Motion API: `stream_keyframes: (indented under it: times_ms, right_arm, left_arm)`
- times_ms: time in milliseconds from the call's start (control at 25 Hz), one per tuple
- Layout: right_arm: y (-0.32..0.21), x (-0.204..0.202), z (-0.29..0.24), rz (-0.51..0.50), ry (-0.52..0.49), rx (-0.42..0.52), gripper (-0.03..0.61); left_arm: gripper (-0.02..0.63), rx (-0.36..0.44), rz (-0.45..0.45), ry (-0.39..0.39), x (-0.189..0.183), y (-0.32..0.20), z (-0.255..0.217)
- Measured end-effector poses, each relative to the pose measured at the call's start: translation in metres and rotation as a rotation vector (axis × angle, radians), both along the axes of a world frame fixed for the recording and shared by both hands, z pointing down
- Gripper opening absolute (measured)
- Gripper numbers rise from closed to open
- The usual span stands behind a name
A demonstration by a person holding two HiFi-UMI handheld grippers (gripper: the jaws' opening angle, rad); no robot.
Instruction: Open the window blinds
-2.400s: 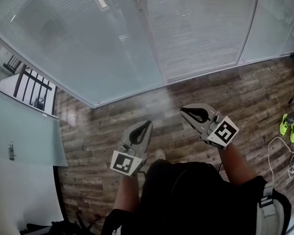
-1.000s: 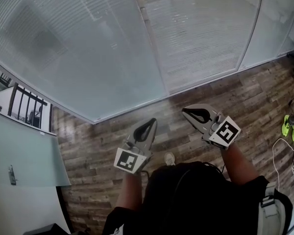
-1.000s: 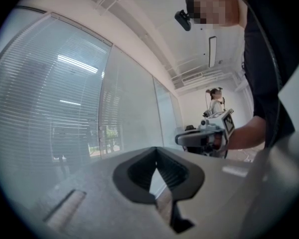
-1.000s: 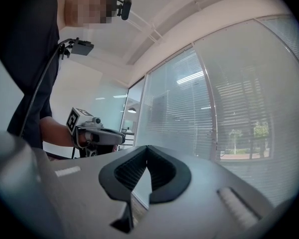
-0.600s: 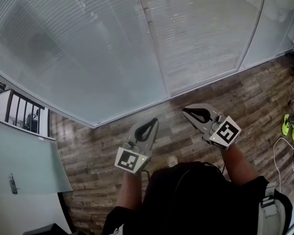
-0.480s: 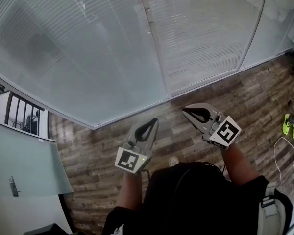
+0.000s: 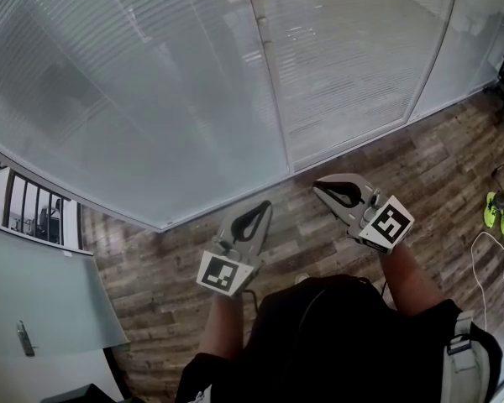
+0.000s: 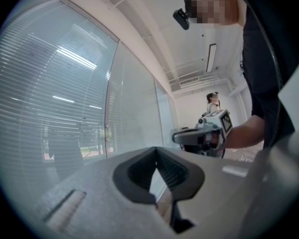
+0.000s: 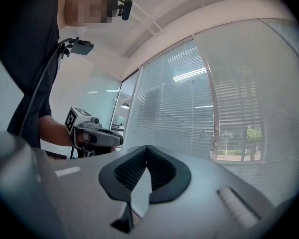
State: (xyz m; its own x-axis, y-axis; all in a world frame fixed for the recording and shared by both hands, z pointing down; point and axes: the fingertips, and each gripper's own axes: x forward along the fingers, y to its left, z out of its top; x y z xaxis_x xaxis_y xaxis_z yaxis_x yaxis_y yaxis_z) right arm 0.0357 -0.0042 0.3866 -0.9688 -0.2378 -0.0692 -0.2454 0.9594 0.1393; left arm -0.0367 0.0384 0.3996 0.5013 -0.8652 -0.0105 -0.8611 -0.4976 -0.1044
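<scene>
Near the window blinds [image 7: 151,82], left tool [image 7: 265,203] and right tool [image 7: 316,185] are closed, empty.

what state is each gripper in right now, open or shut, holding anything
left gripper: shut, nothing between its jaws
right gripper: shut, nothing between its jaws

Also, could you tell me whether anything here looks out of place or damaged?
Nothing much stands out. The blinds hang closed with even slats, and the wooden floor shows no spill. The only clutter is a loose white cable by two bright green items at the right edge.
</scene>
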Motion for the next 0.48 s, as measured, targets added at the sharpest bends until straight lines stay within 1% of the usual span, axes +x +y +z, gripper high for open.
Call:
stream_keyframes:
  times_ms: [160,480]
  right_arm:
    - [-0.004,-0.01,0.0,0.019,0.005,0.0,0.006]
    - [-0.014,-0.024,-0.002,0.039,0.024,0.013,0.006]
  left_arm:
    - [0.003,0.009,0.015,0.004,-0.011,-0.005,-0.001]
    - [0.003,0.0,0.032,0.023,-0.023,-0.012,0.003]
